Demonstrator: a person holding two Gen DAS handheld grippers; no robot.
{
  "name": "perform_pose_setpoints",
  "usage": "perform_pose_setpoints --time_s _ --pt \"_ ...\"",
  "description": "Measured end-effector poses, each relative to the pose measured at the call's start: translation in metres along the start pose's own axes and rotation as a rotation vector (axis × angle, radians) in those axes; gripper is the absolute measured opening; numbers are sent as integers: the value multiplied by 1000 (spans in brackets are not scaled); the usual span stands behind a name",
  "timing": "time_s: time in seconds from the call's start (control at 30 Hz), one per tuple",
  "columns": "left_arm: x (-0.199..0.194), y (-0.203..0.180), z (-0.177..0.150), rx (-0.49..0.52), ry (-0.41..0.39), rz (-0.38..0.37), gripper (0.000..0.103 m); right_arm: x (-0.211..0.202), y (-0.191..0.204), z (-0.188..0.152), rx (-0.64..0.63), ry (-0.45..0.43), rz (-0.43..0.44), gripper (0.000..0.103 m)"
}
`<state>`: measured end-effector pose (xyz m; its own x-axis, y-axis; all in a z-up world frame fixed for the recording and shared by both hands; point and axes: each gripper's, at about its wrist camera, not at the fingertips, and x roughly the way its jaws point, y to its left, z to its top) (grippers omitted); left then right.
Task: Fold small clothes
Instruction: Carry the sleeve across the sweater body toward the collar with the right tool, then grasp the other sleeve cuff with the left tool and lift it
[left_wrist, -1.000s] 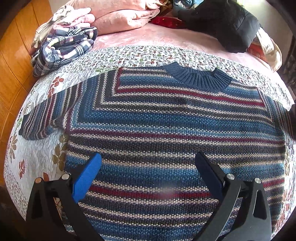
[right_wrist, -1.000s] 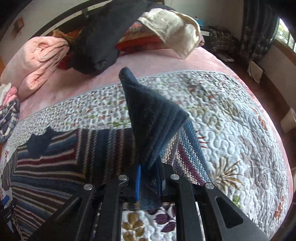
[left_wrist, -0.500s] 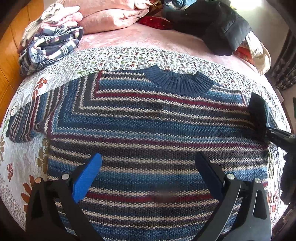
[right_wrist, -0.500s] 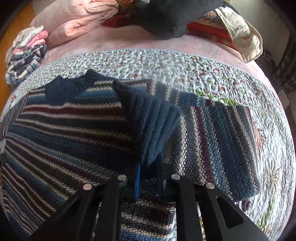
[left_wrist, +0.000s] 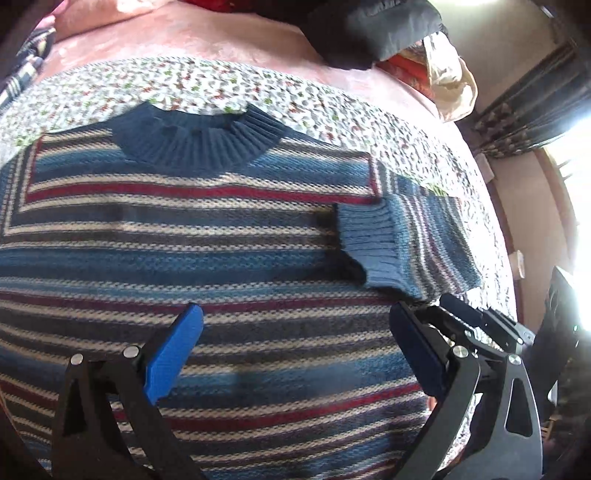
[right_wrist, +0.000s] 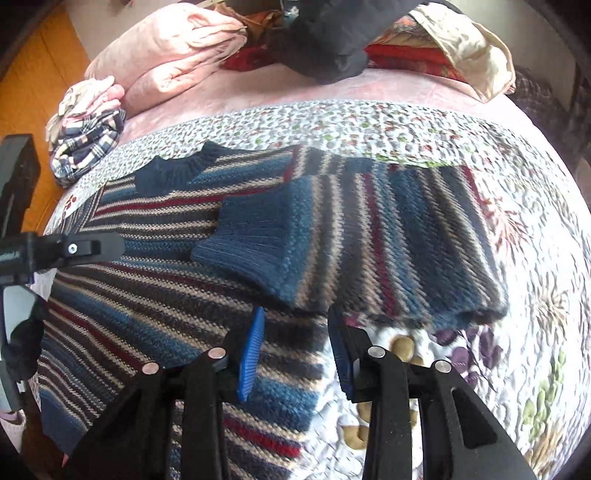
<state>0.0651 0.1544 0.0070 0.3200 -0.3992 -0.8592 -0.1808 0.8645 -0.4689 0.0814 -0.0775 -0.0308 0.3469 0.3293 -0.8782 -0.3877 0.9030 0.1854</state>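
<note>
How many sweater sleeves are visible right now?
1: the right sleeve lies folded across the striped sweater, cuff resting on its chest. The other sleeve is out of frame.
</note>
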Motion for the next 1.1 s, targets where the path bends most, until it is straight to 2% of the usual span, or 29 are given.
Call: perform_pose_setpoints --time_s 0.13,0.3,0.37,0.5,0.53,0.57,0.6,0.67,0.9,0.97,1.03,1.1 --pt "32 -18 12 -41 69 -77 99 -14 -26 -12 49 -8 -34 36" --pt "63 -31 19 -104 145 -173 90 -24 -37 -21 51 -35 -72 36" --pt "75 -33 20 -128 178 -205 73 -25 -36 -21 43 -42 -79 36" --pt "89 -36 21 -148 189 -226 60 -28 -32 -21 4 -58 -115 36" --pt "91 -37 22 -147 191 -222 48 -30 -32 -22 -3 -62 -121 36" --pt "94 -37 22 -149 191 -211 28 -31 -32 -21 -6 -66 -125 36" --pt "95 -37 22 -152 190 -199 19 -33 -32 -22 -8 -71 -126 36" --pt "91 -39 22 -138 169 -186 8 -35 -31 -21 -12 -80 -135 36" --pt "37 -33 23 -92 -20 -164 7 -42 -41 -13 41 -99 -126 37" --pt "15 -20 23 -94 -81 -136 7 -44 -49 -9 82 -102 -109 38" --pt "-5 0 21 -107 -119 -115 7 -42 -61 -5 144 -87 -71 42" --pt "-24 22 22 -120 -149 -93 6 -36 -73 -1 215 -64 -32 42"
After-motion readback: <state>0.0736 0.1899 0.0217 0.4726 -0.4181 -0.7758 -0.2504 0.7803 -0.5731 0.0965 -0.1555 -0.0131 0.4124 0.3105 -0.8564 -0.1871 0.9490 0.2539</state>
